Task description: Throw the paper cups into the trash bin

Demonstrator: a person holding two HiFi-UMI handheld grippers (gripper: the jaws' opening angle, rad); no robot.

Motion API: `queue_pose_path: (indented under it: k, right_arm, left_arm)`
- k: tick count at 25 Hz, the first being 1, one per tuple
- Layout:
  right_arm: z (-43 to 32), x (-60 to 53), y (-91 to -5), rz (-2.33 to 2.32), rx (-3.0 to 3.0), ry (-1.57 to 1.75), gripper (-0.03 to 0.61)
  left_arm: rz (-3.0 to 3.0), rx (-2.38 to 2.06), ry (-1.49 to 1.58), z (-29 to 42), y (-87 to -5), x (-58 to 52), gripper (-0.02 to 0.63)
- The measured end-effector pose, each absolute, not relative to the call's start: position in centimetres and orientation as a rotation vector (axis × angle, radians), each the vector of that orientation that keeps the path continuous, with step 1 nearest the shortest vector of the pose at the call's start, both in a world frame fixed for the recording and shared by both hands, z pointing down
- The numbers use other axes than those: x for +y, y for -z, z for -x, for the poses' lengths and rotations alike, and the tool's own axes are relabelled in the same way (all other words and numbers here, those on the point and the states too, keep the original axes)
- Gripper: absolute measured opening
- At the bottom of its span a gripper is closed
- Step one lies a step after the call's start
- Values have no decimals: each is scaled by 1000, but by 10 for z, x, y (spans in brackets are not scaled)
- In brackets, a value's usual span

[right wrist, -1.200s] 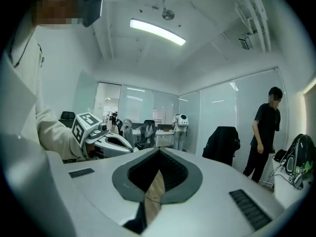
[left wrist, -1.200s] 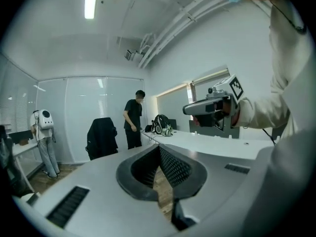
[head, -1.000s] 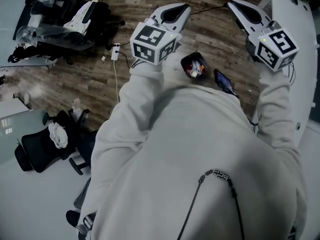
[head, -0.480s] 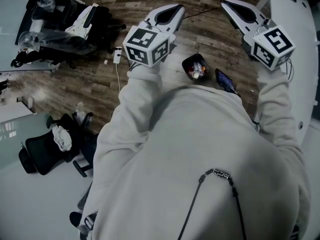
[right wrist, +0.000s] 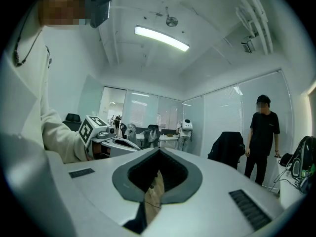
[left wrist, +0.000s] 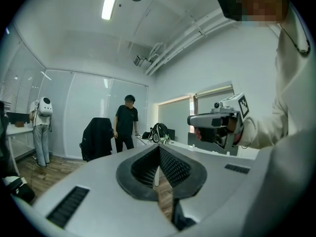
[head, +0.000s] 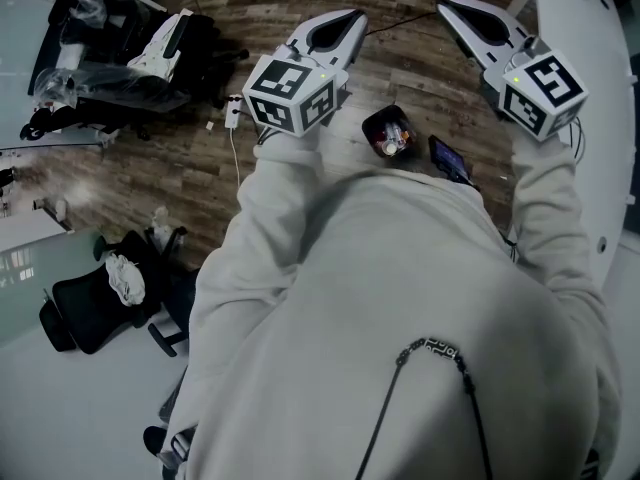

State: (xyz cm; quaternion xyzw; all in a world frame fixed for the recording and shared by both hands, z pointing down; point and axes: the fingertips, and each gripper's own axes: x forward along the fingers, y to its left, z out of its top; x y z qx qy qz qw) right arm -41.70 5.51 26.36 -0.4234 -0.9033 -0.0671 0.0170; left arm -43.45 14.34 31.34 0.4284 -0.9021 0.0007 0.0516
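Paper cups: none held. The trash bin [head: 388, 133] stands on the wooden floor [head: 200, 178] between the left gripper [head: 350, 18] and the right gripper [head: 452, 8] and holds small items, possibly cups. Both jaws are closed and empty. Neither gripper has shifted in the last second, so the disposal appears complete.

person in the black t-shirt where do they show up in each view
Head view: not in it.
Left gripper view: the person in the black t-shirt stands left of centre, just right of a chair draped with a black jacket.
Right gripper view: the person stands near the right edge, again just right of that chair.
Shared landmark: the jacket-draped chair beside the person, in both gripper views.
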Motion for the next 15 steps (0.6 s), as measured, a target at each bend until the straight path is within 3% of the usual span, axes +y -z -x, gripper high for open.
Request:
queue_pose_path:
  k: [15]
  right_arm:
    - [414, 61, -266, 1304, -2802, 186, 18]
  left_arm:
    - [-1282, -2773, 57, 440, -306, 167, -2]
